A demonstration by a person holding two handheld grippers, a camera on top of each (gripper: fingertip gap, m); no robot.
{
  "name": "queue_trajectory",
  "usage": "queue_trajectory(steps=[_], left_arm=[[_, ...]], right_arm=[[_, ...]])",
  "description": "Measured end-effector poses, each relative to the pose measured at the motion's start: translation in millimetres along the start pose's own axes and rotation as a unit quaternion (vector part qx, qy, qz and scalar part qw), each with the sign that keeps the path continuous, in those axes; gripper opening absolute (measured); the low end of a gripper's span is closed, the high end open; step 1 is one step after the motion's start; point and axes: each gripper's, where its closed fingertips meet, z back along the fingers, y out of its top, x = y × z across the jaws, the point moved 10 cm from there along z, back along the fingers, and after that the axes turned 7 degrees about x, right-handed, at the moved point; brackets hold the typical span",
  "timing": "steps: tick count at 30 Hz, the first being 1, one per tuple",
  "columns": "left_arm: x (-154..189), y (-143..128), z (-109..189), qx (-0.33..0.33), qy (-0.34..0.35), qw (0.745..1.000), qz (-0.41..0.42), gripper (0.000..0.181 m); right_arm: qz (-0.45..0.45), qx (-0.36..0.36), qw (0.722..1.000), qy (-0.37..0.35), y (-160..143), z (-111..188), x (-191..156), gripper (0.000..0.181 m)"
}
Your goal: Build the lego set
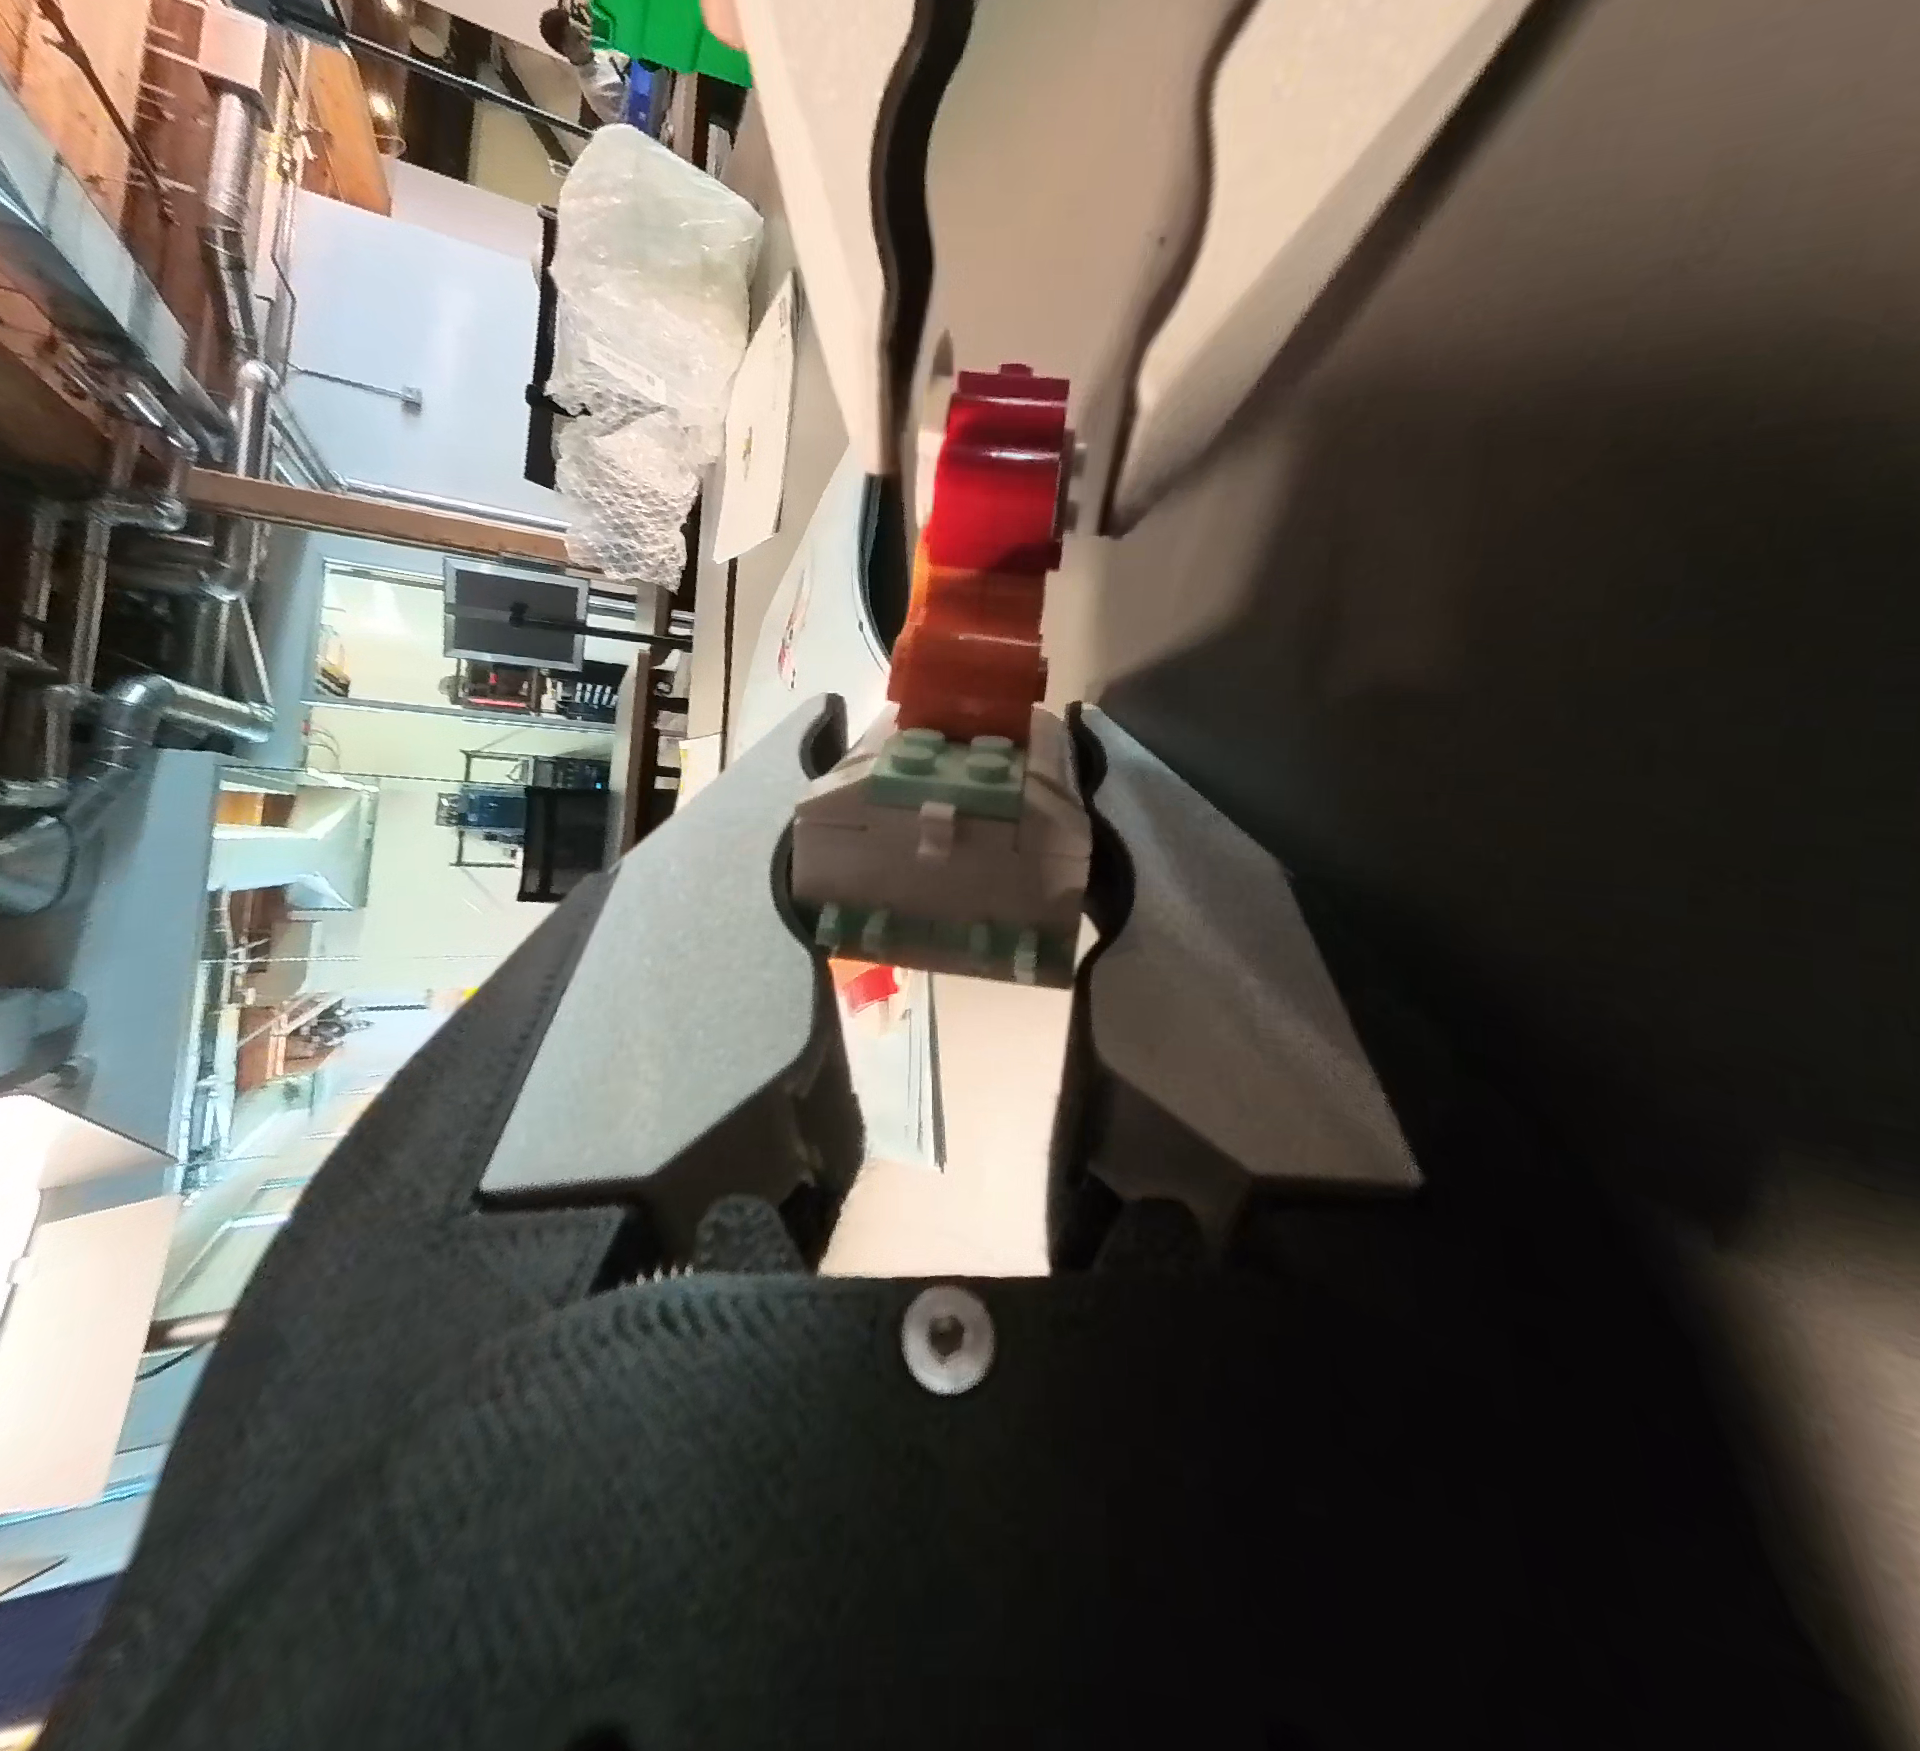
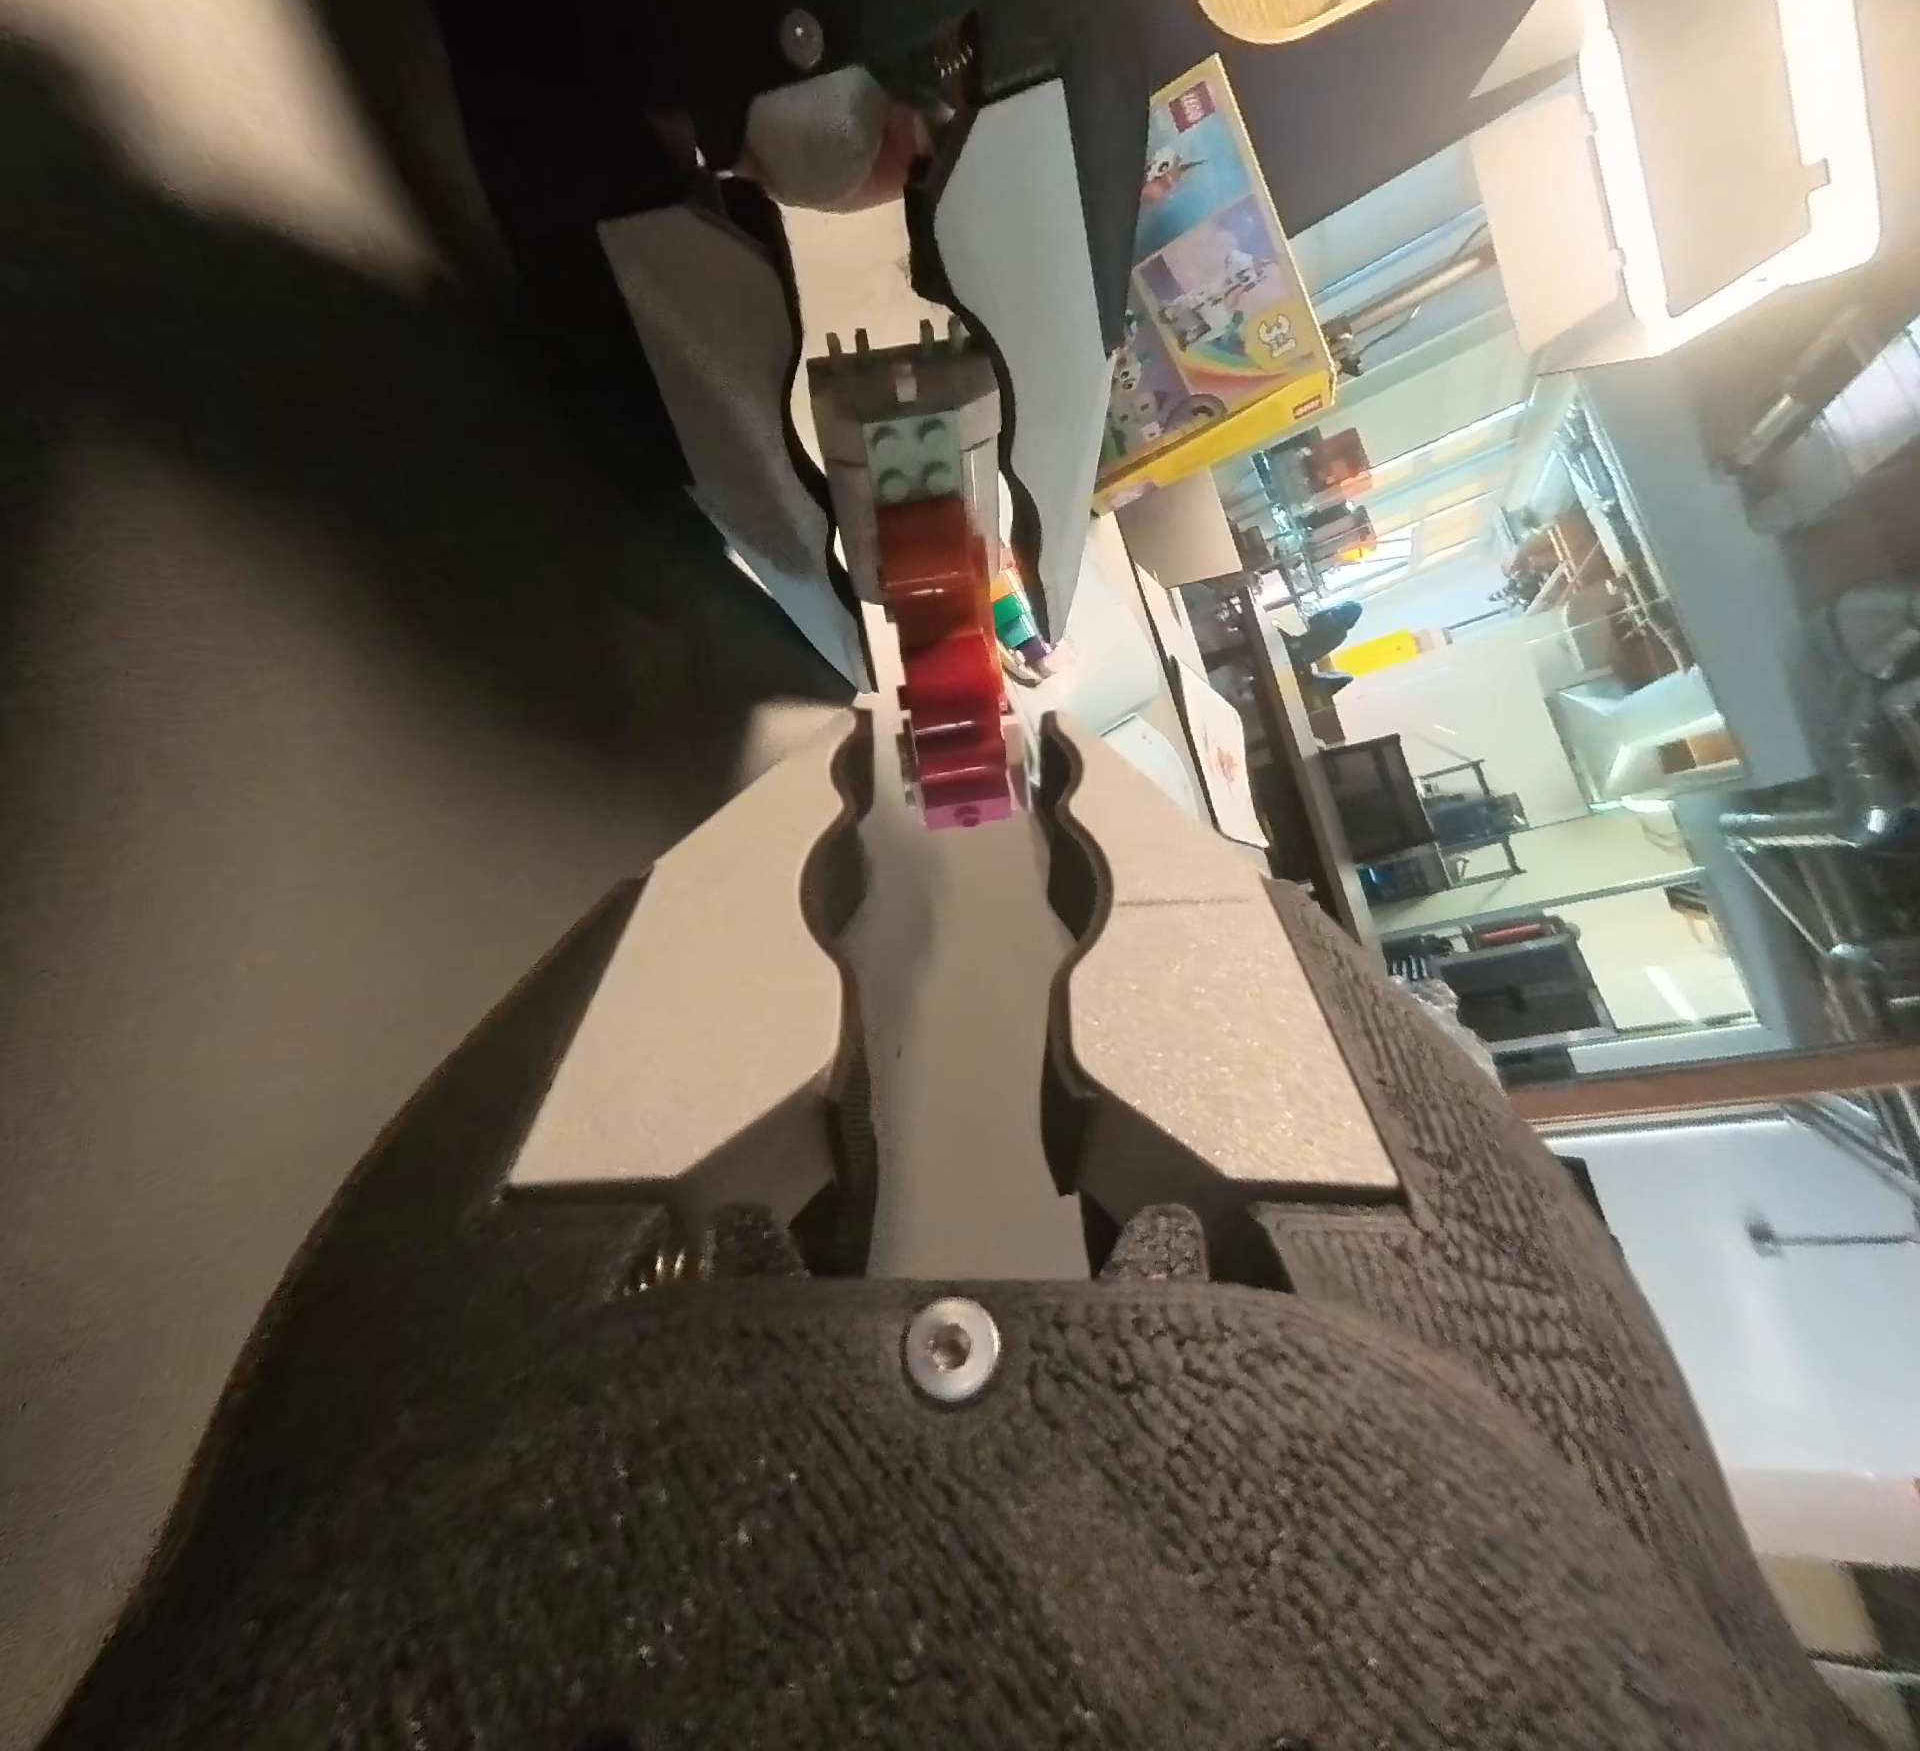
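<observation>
The lego build (image 1: 940,828) is the landmark: a grey block base with a pale green studded plate on top and a curved column of orange and red pieces (image 1: 987,558) rising from it. The left hand-held gripper (image 1: 945,828) is clamped narrowly on the grey base, its two fingers pressing the sides. In the right wrist view the same build (image 2: 914,454) hangs between the two tools, with a small magenta piece (image 2: 966,813) at the column's near end. The right hand-held gripper (image 2: 951,766) sits around that red end with its fingers standing off on both sides; whether they touch the bricks cannot be told, and the gap looks moderately wide. Beyond the build, towards the right of that view, a yellow-edged lego box (image 2: 1205,288) with cartoon animal artwork stands on the counter (image 2: 1174,517); it bears printed writing and a logo. In the left wrist view, behind the build lie printed sheets (image 1: 758,434) and a bubble-wrap bundle (image 1: 644,351).
</observation>
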Motion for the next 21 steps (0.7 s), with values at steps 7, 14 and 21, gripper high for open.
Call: queue_trajectory(steps=[7,14,21], left_arm=[[-0.6,-0.9,-0.1,0.002,-0.003,1.000,0.005,0.041],[0.0,-0.6,0.2,0.000,-0.001,1.000,0.001,0.041],[2.5,1.7,0.5,-0.007,0.009,1.000,-0.026,0.041]], right_arm=[[0.034,0.003,0.999,-0.007,-3.4,4.9,1.0,0.030],[0.079,0.000,0.997,-0.009,-0.6,5.8,-2.8,0.019],[0.094,-0.021,0.995,0.006,2.6,6.6,-2.9,0.017]])
